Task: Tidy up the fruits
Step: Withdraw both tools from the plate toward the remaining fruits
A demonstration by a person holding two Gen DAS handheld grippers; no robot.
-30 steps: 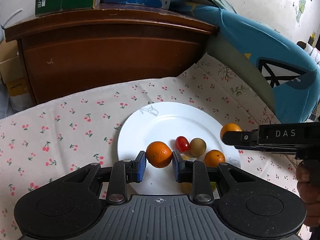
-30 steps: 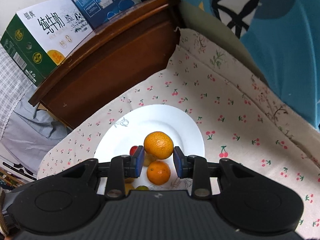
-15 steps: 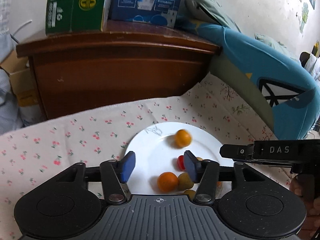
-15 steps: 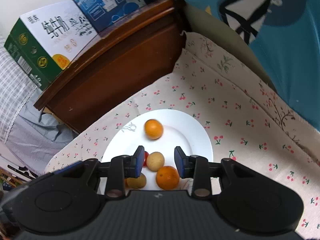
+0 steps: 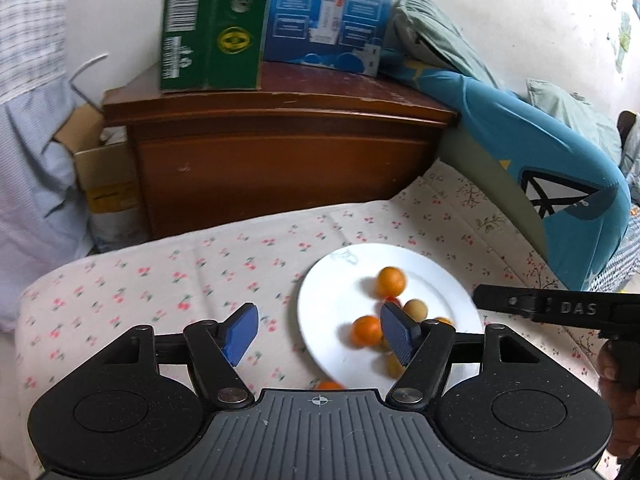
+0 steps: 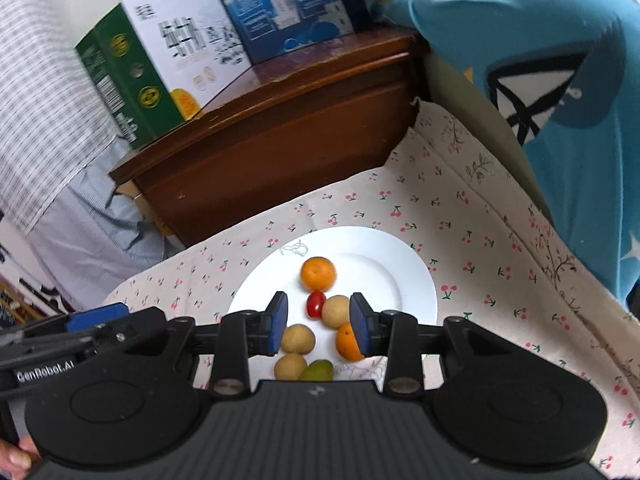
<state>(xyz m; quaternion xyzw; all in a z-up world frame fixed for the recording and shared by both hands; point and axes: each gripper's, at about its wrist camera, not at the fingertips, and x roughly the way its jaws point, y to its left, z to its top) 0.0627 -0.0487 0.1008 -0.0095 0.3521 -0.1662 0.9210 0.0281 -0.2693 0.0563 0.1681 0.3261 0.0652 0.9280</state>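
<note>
A white plate [image 5: 432, 276] [image 6: 404, 276] lies on the cherry-print cloth. It holds oranges [image 5: 390, 281] [image 6: 318, 273], a red cherry tomato [image 6: 315, 305], several tan round fruits [image 6: 335, 310] and a green fruit [image 6: 318, 370]. Another orange [image 5: 366, 330] sits at the plate's near side, and one [image 5: 329, 385] peeks out by my left gripper's body. My left gripper [image 5: 318, 334] is open and empty, above the plate's left edge. My right gripper [image 6: 318, 322] is open and empty, above the fruit pile; it also shows in the left wrist view [image 5: 556, 308].
A brown wooden cabinet [image 5: 276, 148] stands behind the cloth, with a green carton [image 5: 208, 24] and a blue carton [image 5: 328, 16] on top. A blue cushion [image 5: 560, 184] lies to the right. Striped and light blue fabric [image 6: 48, 152] hangs at left.
Both grippers let go of their oranges, which now lie on the plate. Both have opened and pulled back and up; the left one has shifted left.
</note>
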